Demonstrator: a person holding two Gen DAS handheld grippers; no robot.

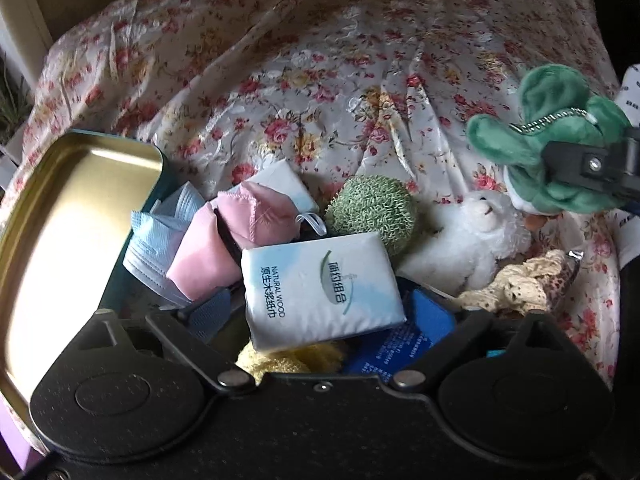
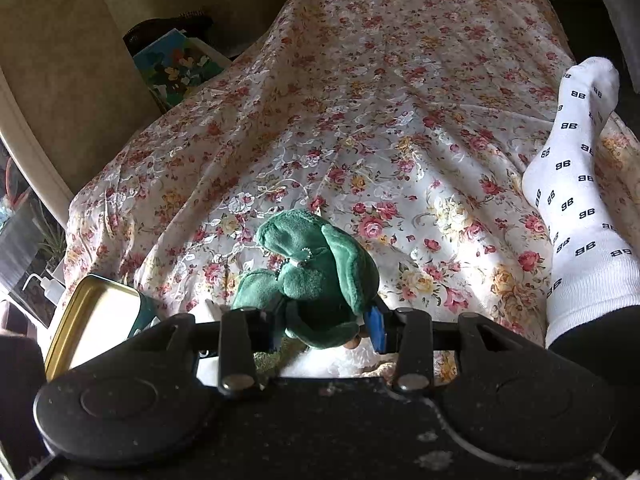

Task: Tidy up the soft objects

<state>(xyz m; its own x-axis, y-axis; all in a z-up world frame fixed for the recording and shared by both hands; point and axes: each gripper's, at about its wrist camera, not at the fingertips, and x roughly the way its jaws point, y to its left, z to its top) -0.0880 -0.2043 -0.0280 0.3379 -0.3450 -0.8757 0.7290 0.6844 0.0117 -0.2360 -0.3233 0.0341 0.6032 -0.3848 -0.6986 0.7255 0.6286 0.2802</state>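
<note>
R gripper (image 2: 326,330) jaws clamped on green plush toy w/ bead chain (image 2: 316,276), held above floral bedsheet (image 2: 360,120). L gripper (image 1: 320,344) jaws spread wide, gripping nothing, over white tissue pack (image 1: 320,284), pink masks (image 1: 236,236), white plush lamb (image 1: 468,236) beside open gold tin (image 1: 60,240).

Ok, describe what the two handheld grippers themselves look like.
Both are matte black plastic. The left gripper has a broad speckled body with two rounded lobes, each embossed with an oval, and silver rivets at the linkage pivots. The right gripper is the same build, dusty with pale flecks, and shows a blue pad on one finger. No cables, sleeves or hands are visible.
</note>
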